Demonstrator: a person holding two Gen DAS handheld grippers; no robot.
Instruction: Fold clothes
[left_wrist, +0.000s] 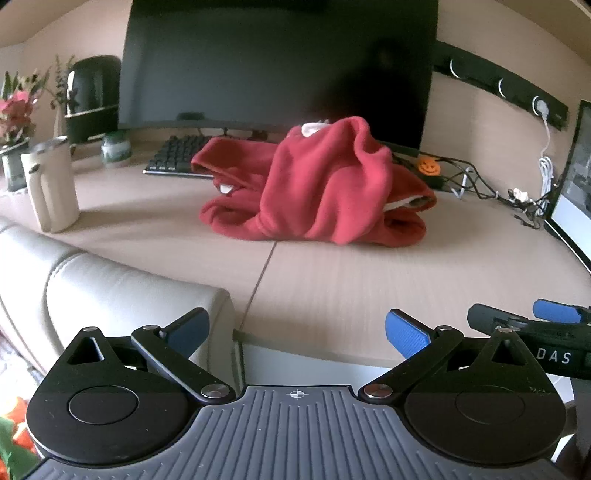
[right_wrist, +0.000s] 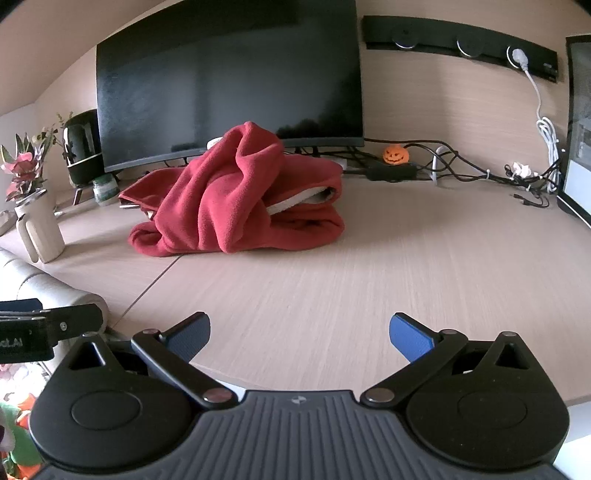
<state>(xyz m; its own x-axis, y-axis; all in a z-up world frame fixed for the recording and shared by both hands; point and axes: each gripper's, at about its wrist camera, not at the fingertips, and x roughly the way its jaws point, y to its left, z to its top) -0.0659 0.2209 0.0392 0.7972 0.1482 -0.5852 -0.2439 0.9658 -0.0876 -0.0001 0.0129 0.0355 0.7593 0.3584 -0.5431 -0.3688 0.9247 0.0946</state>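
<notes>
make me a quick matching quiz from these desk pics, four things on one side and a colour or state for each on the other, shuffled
Things:
1. fleece garment
2. pumpkin figure
3. monitor
4. left gripper

Colour or state:
A. orange, by the cables at the back of the desk
B. open, holding nothing
C. red, crumpled in a heap, not folded
D. dark screen, behind the heap

Pairs: 1-C, 2-A, 3-D, 4-B
</notes>
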